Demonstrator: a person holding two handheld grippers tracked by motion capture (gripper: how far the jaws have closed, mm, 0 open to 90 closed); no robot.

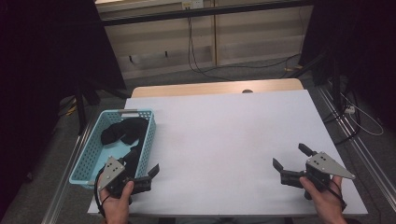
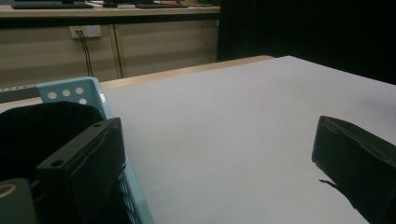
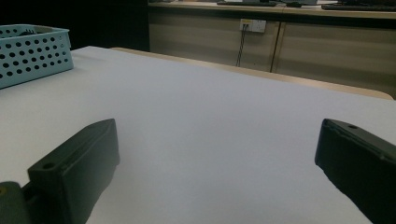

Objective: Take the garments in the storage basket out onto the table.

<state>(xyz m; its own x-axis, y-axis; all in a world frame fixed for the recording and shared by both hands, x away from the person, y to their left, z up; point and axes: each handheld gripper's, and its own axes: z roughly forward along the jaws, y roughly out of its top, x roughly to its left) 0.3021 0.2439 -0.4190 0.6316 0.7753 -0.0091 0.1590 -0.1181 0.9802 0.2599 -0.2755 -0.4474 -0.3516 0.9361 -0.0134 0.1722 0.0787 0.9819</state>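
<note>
A light blue perforated basket (image 1: 91,156) stands at the table's left edge, with black cloth (image 1: 123,129) bunched inside it. My left gripper (image 1: 144,164) is held at the basket's near right corner and is open. In the left gripper view one jaw reaches over the basket (image 2: 70,91) and the black cloth (image 2: 42,126), the other over bare table; nothing is between them (image 2: 219,135). My right gripper (image 1: 290,156) hovers open near the table's front right, empty. In the right gripper view its jaws (image 3: 217,140) frame bare table, with the basket (image 3: 32,51) far off at the left.
The white tabletop (image 1: 233,135) lies between the two grippers. A wooden strip (image 1: 215,87) runs along its far edge. Cables (image 1: 233,65) trail on the floor beyond, in front of pale cabinets. Metal rails (image 1: 359,144) flank the table, and dark curtains hang at both sides.
</note>
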